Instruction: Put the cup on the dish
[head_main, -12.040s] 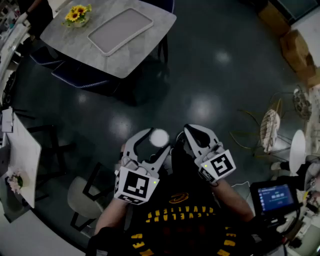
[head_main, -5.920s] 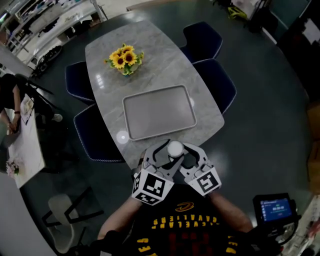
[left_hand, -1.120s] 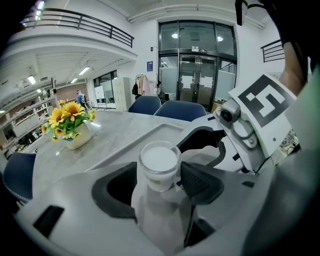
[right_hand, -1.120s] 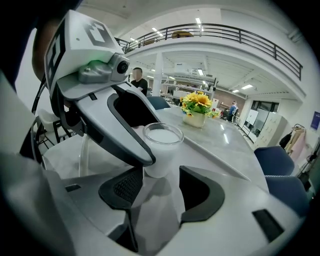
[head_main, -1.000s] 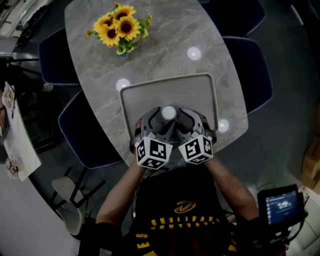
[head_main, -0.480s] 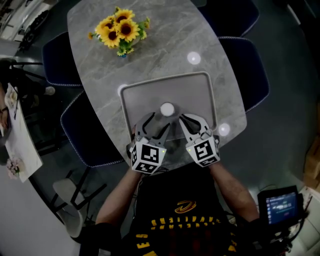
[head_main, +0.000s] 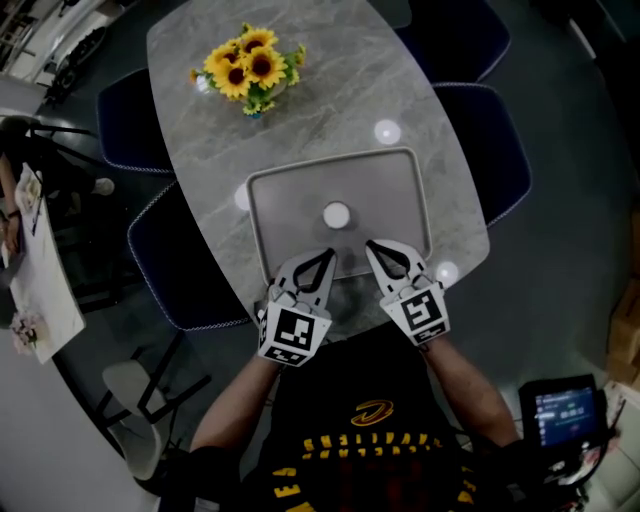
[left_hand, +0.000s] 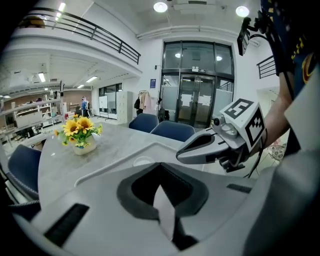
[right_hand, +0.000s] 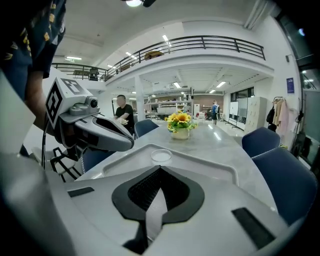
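- One cup (head_main: 336, 214) on show: small, white, round, sitting upright near the middle of the grey dish (head_main: 290, 205), a flat tray with a raised rim.
- So, judging by where things lie, the cup is already on the dish and nothing holds it.
- Left hand-held gripper (head_main: 328, 256): jaws pressed together, nothing between them, hovering at the dish's near edge, apart from the cup.
- Right hand-held gripper (head_main: 371, 246): same story, jaws together and empty, just beside its partner.
- Handling guess: the cup looks light and rigid, with a smooth wall that could slip under hard pads; if ceramic, it could chip.
- Best hold, I'd say: pinch across the rim or opposite sides of the wall, low and gentle, keeping it level.
- The count: one cup, one dish, two hand-held grippers, one vase of sunflowers (head_main: 247, 68) at the far end of the marble surface (head_main: 340, 90), four blue chairs (head_main: 497, 150) around it.
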